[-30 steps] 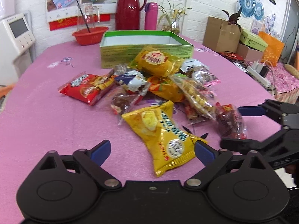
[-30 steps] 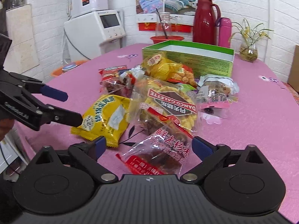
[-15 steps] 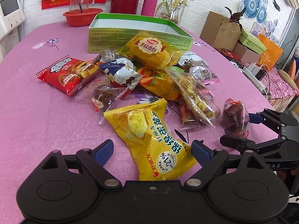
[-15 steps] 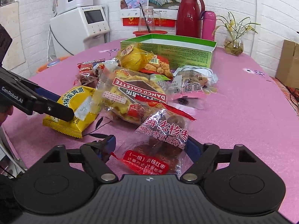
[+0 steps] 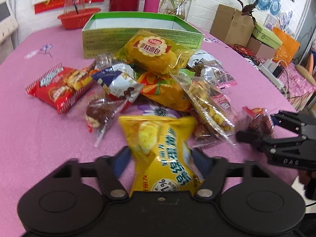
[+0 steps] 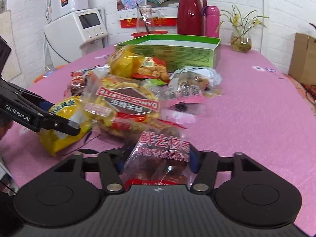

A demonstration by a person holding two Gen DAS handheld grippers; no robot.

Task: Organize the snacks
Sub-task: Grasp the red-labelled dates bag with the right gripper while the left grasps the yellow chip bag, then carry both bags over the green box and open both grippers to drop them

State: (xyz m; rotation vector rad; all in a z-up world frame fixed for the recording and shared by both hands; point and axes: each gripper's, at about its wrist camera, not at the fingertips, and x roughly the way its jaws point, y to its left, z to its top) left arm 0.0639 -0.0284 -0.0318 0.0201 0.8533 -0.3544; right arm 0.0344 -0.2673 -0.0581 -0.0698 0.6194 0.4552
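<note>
Nearest of all, the left gripper (image 5: 161, 156) has just closed its jaws and now pinches the lower part of a yellow chip bag (image 5: 158, 148), which crumples and bulges upward between the blue pads. Just to its right, the right gripper (image 6: 156, 158) has just been narrowing its jaws around a clear packet of red dates (image 6: 160, 158); the pads press its sides, and the red-printed film stands up between them. Both tools point downward at a slant over the pink tablecloth (image 6: 246, 118), side by side, each visible at the edge of the other's view.

Beyond the two held packs lies the loose heap of snacks, crowded close: a clear bag of yellow biscuits (image 6: 126, 102) touching the chip bag, an orange packet (image 5: 167, 92), a blue and white wrapper (image 5: 118, 83), a small clear bag with a brown sweet (image 5: 100, 112), and a red packet (image 5: 57, 86) a little apart at the left. A yellow bread pack (image 5: 154, 53) rests on top at the back, against the open green box (image 5: 142, 33).

Farther off stand a red basket (image 5: 79, 17), a red thermos jug (image 6: 189, 11), a pink flask (image 6: 212, 20) and a vase of flowers (image 6: 241, 39).
</note>
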